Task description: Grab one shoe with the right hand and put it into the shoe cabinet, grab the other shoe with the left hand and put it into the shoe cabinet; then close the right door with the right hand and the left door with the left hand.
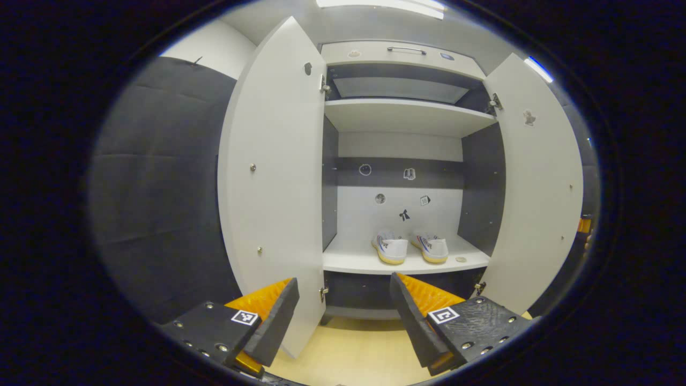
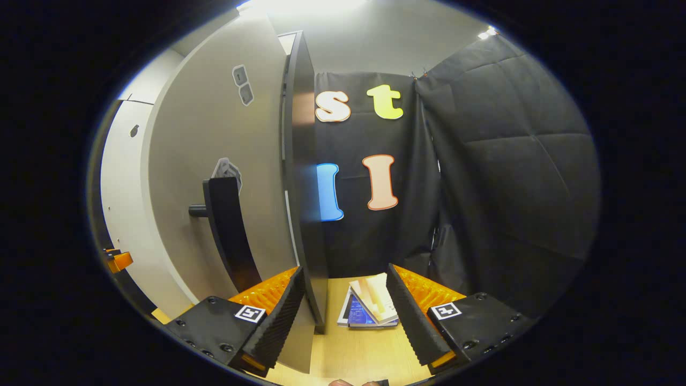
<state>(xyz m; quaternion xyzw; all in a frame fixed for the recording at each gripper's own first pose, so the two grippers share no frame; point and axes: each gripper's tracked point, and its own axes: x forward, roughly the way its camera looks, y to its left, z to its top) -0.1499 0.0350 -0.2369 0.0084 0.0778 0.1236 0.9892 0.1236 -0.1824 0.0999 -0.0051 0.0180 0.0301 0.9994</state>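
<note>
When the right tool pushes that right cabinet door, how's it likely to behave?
The right door will likely swing stiffly as one flat panel, pivoting on its hinges. Its smooth face may let the tool slide, so pushing near the handle seems safer. It looks tall and thin, probably light to move.

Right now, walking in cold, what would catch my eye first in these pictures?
Probably the tall cabinet standing wide open in the left gripper view, with a pair of white shoes side by side on its lower shelf. In the right gripper view, a door with a dark handle looms close, its edge between the open jaws.
</note>
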